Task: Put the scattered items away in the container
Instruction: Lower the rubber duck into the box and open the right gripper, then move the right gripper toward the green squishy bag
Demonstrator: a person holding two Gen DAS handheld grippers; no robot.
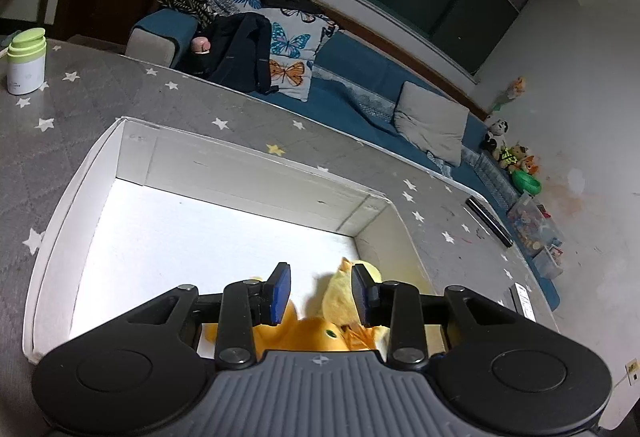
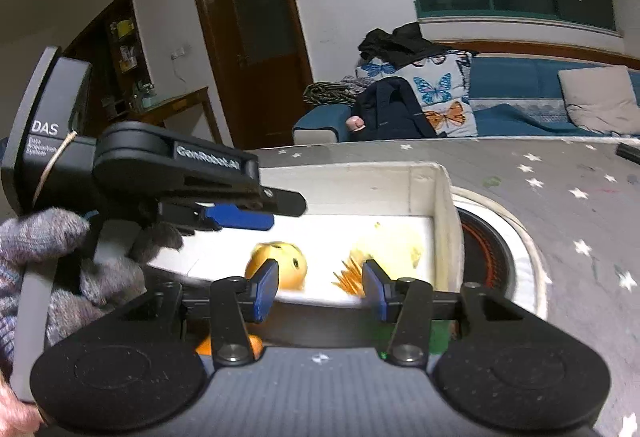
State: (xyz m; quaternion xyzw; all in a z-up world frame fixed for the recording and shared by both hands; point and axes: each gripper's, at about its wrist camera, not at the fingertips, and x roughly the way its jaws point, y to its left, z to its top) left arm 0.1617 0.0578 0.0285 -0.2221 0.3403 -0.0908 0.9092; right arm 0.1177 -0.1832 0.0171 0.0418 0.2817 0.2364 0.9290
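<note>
Looking from the left wrist view, the white box [image 1: 224,173] sits on the grey star cloth [image 1: 120,97]. The left gripper [image 1: 322,291] hangs over the near edge of the box. Its blue pads stand apart and press on nothing. Just under them, inside the box near its right corner, lie a yellow plush chick [image 1: 344,293] and an orange plush toy [image 1: 308,333]. It looks like these toys have been dropped in, so this step is nearly done. Far past the box, a white bottle with a green lid [image 1: 25,63] stands on the cloth.

In the right wrist view, the right gripper [image 2: 320,291] is at the near side of the box [image 2: 436,197]. Its pads are apart with nothing between them. The left gripper [image 2: 240,217] shows above the left part of the box, held by a hand in a grey sleeve [image 2: 48,257]. Both toys are blurry here. Something orange and something green peek out under the right gripper, but they are cut off and hard to name. A round thing with orange rings [image 2: 488,253] sits just right of the box.

Next, a gripper likely must find another loose thing outside the box and close on it.
</note>
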